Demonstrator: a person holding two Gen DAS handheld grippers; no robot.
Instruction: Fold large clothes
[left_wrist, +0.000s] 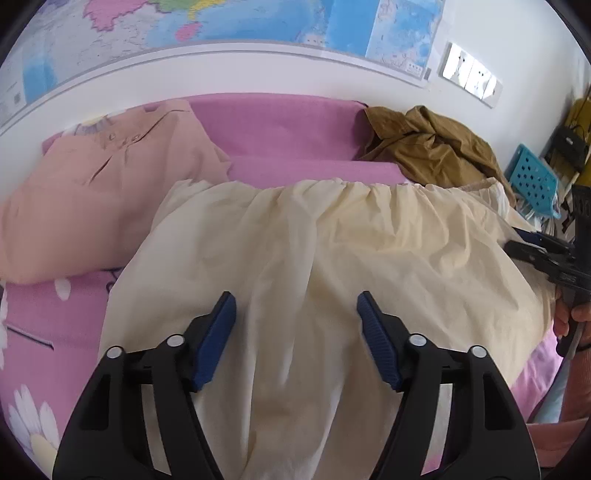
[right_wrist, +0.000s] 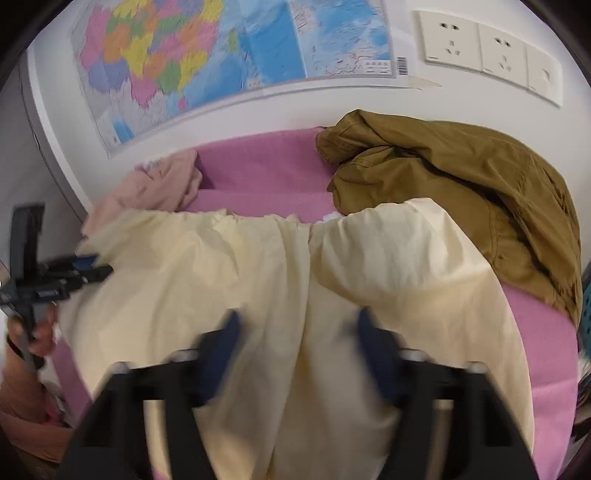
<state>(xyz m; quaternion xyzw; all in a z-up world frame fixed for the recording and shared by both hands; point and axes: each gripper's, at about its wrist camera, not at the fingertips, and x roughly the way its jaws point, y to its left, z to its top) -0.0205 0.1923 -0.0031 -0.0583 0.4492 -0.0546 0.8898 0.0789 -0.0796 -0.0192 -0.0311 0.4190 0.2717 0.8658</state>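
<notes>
Left hand-held gripper (left_wrist: 296, 308): jaws apart, empty, above cream trousers (left_wrist: 314, 258). Right hand-held gripper (right_wrist: 297, 325): likewise apart, empty. Bed (left_wrist: 280, 125): pink sheet.

Each gripper has a black plastic body with 2 angular arms, silver round pivot pins at the joints, and fingers (left_wrist: 218, 341) faced with ribbed dark-blue pads.
</notes>
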